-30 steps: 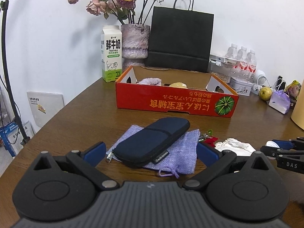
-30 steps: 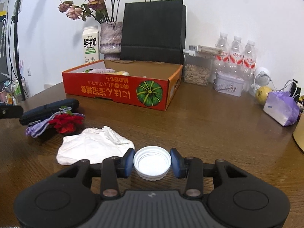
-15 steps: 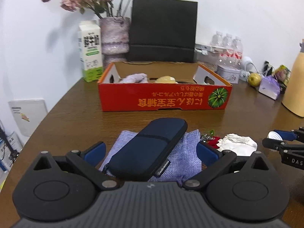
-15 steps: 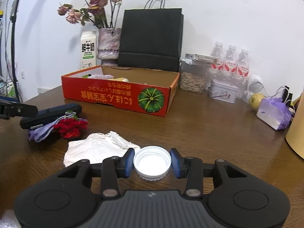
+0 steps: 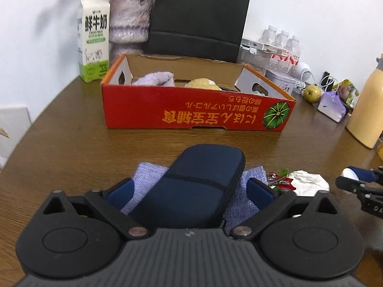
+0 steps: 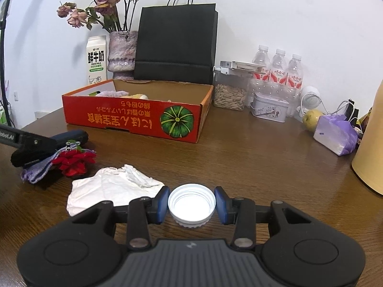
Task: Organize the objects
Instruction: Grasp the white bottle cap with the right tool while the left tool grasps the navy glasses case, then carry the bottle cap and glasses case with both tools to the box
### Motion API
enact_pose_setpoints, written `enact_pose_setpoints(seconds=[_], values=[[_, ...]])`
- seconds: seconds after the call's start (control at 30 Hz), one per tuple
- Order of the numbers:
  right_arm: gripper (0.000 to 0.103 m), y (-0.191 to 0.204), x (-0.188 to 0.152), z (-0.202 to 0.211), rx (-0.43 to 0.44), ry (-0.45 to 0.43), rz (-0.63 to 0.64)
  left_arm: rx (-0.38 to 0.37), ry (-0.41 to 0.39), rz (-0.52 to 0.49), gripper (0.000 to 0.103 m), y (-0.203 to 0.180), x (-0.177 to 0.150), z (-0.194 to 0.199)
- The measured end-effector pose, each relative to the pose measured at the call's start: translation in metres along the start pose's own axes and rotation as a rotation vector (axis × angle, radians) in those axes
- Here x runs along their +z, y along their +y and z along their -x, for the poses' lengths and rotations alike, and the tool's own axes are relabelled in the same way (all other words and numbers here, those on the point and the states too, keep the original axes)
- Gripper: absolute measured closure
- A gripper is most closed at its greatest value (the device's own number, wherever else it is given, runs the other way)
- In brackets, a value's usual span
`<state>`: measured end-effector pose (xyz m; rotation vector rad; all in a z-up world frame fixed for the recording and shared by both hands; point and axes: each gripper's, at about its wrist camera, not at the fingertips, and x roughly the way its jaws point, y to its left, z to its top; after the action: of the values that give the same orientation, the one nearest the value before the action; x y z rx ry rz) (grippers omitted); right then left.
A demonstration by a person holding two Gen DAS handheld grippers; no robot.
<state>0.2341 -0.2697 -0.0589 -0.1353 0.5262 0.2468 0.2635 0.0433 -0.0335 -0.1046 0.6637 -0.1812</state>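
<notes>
The long dark blue zip case (image 5: 196,184) on the purple cloth pouch (image 5: 249,205) now sits between the closing, not-yet-touching left gripper (image 5: 189,191), while only the right view shows the right gripper (image 6: 191,205) pinching a white plastic cap (image 6: 191,204).

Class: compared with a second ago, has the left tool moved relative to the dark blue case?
Yes. The left tool has moved forward over the dark blue case, toward the red box; its jaws have just been closing around the case.
</notes>
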Motion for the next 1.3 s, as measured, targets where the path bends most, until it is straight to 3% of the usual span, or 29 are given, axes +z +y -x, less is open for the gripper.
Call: enact_pose_setpoints(seconds=[0.1,0.33,0.4,0.6,0.83,0.9,0.97,1.07,1.17,1.3], values=[[0.064,0.001,0.001,-0.002,0.0,0.006,0.0,-0.009,-0.003,0.004,0.016,0.0,-0.003,0.0],[0.064,0.004,0.002,-0.002,0.0,0.0,0.01,-0.011,0.008,0.041,0.014,0.006,-0.006,-0.007],[0.064,0.004,0.002,-0.001,0.001,-0.003,0.01,0.009,-0.011,0.054,0.023,0.006,-0.008,-0.003],[0.064,0.004,0.001,0.001,0.001,-0.013,0.014,0.091,-0.065,0.032,0.037,-0.005,-0.015,0.011],[0.064,0.006,0.001,0.002,0.002,-0.021,0.026,0.167,-0.131,-0.038,0.043,-0.025,-0.025,0.031],[0.064,0.006,0.001,0.003,0.002,-0.022,0.027,0.19,-0.14,-0.038,0.063,-0.03,-0.028,0.035],[0.063,0.006,0.001,0.003,0.002,-0.024,0.029,0.21,-0.158,-0.051,0.064,-0.034,-0.03,0.04],[0.063,0.006,0.001,0.003,0.002,-0.025,0.033,0.19,-0.146,-0.03,0.056,-0.033,-0.033,0.041],[0.063,0.006,0.001,0.004,0.003,-0.028,0.038,0.173,-0.146,-0.002,0.023,-0.028,-0.033,0.041],[0.063,0.007,0.001,0.004,0.004,-0.029,0.042,0.124,-0.111,0.074,0.019,-0.012,-0.031,0.036]])
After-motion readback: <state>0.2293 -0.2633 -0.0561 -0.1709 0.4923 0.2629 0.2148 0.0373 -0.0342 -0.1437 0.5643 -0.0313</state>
